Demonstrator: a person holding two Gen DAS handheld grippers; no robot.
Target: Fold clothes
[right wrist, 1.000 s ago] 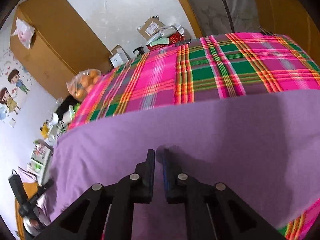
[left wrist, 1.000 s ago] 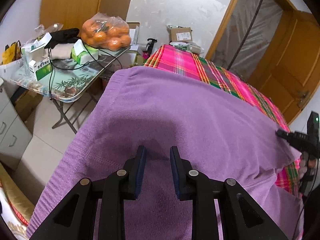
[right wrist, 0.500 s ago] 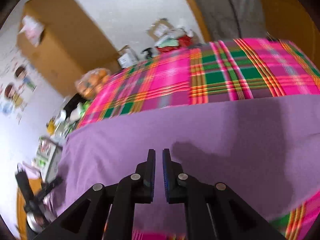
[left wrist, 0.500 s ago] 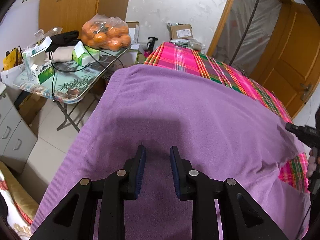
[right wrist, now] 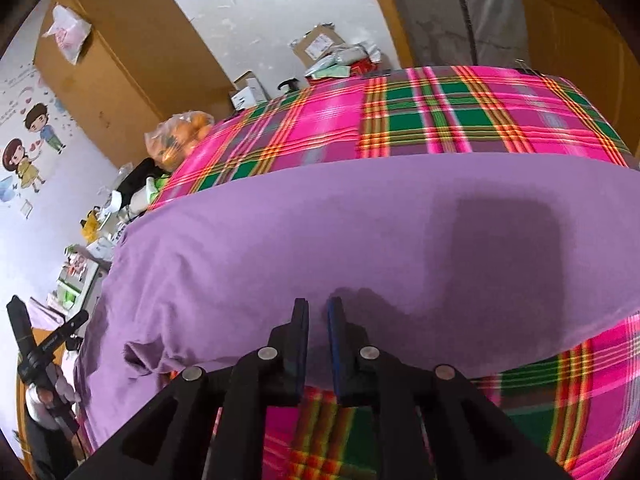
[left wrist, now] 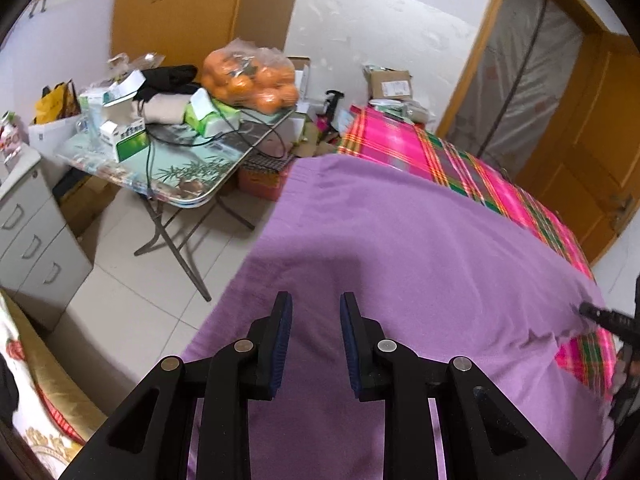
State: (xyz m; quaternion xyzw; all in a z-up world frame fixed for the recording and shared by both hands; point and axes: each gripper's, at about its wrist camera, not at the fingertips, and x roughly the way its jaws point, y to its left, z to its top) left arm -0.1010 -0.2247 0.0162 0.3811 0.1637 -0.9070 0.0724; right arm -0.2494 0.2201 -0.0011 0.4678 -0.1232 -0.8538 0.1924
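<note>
We see a broad purple knit garment (left wrist: 400, 264) of soft, matte fabric, spread flat over a bed dressed in a pink-and-green plaid cloth (right wrist: 440, 120); its ribbed hem hangs past the bed's left edge, and its near edge lies just beyond the right fingers. To do this step well, we judge that both tools should let go cleanly, so the laid fold is not dragged, and then take the next edge at matching points so that the fold runs straight and the small pucker at the near corner is smoothed out.

In the left wrist view, the left gripper (left wrist: 315, 334) hangs over the cloth with its blue-padded fingers (left wrist: 280, 336) standing apart; purple fabric shows in the gap, lying beneath rather than pinched. In the right wrist view, the right gripper (right wrist: 318, 338) has a narrow gap and its jaws are opening; the garment's near edge lies under and just past the tips, and nothing is pressed between the pads.

Beyond the bed stand a folding table with a printed top (left wrist: 168, 176), carrying a clear bag of oranges (left wrist: 252, 80), and a tall wooden wardrobe (left wrist: 180, 12).
</note>
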